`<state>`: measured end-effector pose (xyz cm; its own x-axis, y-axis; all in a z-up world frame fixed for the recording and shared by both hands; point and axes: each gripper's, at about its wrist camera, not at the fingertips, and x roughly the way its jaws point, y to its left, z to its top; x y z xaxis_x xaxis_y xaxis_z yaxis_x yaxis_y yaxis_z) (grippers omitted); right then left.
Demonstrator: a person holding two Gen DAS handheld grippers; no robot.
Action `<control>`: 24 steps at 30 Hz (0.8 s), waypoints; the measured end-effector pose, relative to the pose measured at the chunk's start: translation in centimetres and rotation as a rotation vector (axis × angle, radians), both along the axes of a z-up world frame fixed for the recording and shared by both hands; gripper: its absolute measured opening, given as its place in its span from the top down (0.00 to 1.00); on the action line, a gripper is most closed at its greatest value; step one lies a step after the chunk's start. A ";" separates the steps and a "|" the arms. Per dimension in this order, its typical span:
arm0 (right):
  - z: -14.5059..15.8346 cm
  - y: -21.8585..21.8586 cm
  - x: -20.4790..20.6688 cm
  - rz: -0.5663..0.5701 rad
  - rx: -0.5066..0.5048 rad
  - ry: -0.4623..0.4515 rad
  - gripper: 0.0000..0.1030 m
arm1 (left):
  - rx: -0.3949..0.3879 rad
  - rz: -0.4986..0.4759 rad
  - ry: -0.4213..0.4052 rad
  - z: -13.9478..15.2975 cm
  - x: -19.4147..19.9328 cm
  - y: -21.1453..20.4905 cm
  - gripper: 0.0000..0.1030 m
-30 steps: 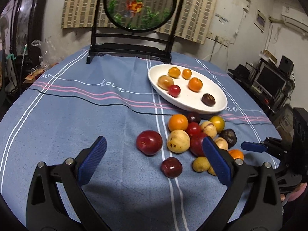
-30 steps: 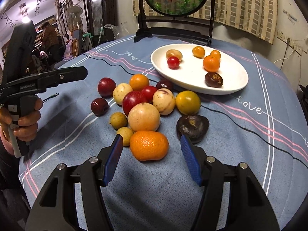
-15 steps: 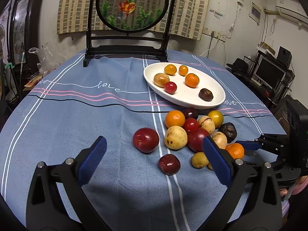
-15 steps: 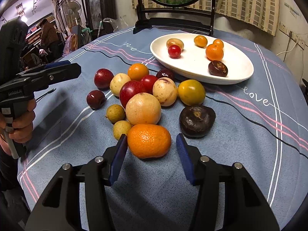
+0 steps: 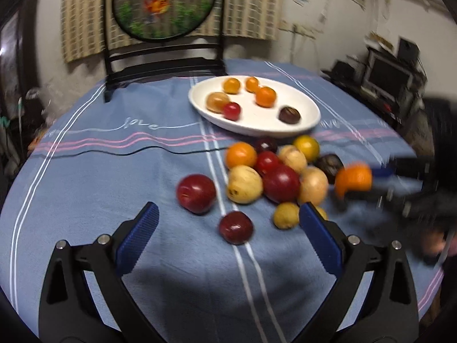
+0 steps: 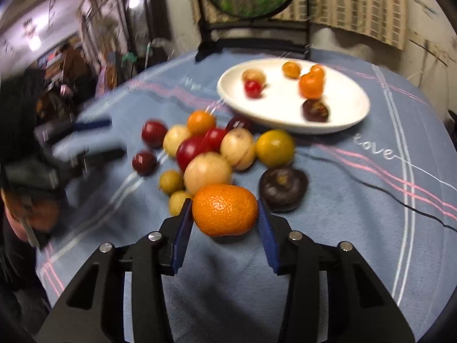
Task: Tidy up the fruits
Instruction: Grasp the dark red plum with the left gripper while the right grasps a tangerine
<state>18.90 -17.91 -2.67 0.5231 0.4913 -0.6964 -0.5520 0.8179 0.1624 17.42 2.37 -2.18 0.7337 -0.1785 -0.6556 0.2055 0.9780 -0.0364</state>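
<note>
One dimpled, round orange (image 6: 224, 210) – gripped between the right tool's (image 6: 224, 223) ribbed pads.

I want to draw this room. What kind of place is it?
Probably a lived-in home room: a round table under a blue striped tablecloth, a white oval plate of fruit, a round goldfish screen, and a dark computer monitor.

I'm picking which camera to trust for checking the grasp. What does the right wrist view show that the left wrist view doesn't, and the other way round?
Only the right wrist view shows both blue pads of the right gripper pressed against the sides of the mandarin, its jaws having just been closing, and the "love" stitching right of the plate.

Only the left wrist view shows the left gripper open and empty above the cloth, with the monitor at the far right.

Both show the white plate holding six fruits, the loose pile and the fish screen.
</note>
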 end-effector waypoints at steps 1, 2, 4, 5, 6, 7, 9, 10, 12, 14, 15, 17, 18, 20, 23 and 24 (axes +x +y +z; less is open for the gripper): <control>0.2 -0.4 0.1 -0.014 0.013 0.001 0.56 | 0.016 -0.013 -0.002 -0.1 -0.1 -0.4 0.09; 0.3 -0.7 0.2 -0.028 0.021 0.003 0.56 | 0.022 -0.030 0.003 -0.2 -0.1 -0.7 0.14; 0.3 -1.2 0.4 -0.053 0.025 0.005 0.56 | 0.011 -0.066 0.028 -0.5 0.0 -0.9 0.27; 0.3 -1.3 0.4 -0.056 0.024 0.006 0.56 | 0.003 -0.074 0.046 -0.7 0.2 -0.9 0.34; 0.3 -1.3 0.4 -0.058 0.022 0.008 0.56 | -0.002 -0.077 0.060 -0.9 0.3 -0.9 0.37; 0.2 -1.2 0.4 -0.056 0.019 0.009 0.56 | -0.009 -0.080 0.078 -1.1 0.5 -0.8 0.45; 0.1 -0.9 0.3 -0.049 0.006 0.006 0.56 | -0.026 -0.079 0.117 -1.6 1.0 -0.6 0.53; 0.0 -0.8 0.2 -0.046 0.001 0.005 0.56 | -0.026 -0.071 0.128 -1.8 1.1 -0.4 0.54; 0.1 -0.6 0.2 -0.039 -0.008 0.002 0.56 | -0.032 -0.059 0.134 -2.0 1.2 -0.2 0.55; 0.1 -0.5 0.2 -0.035 -0.013 -0.003 0.56 | -0.030 -0.056 0.139 -2.1 1.2 -0.2 0.55; 0.1 -0.5 0.1 -0.034 -0.014 -0.004 0.56 | -0.028 -0.053 0.141 -2.1 1.3 -0.2 0.55; 0.0 -0.5 0.0 -0.034 -0.017 -0.005 0.56 | -0.031 -0.045 0.153 -2.3 1.5 0.0 0.55; 0.0 -0.4 0.0 -0.035 -0.019 -0.006 0.56 | -0.030 -0.039 0.159 -2.4 1.6 0.0 0.55; 0.0 -0.4 0.1 -0.036 -0.024 -0.006 0.56 | -0.029 -0.028 0.177 -2.6 1.9 0.1 0.55; -0.1 -0.3 0.1 -0.038 -0.031 -0.006 0.56 | -0.032 -0.023 0.199 -2.8 2.2 0.1 0.56; -0.1 -0.2 0.1 -0.038 -0.035 -0.009 0.56 | -0.032 -0.020 0.206 -2.9 2.4 0.1 0.56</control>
<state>18.97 -18.16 -2.78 0.5468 0.4468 -0.7081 -0.5219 0.8432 0.1289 19.78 2.47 -5.12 0.5809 -0.2150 -0.7851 0.2102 0.9714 -0.1104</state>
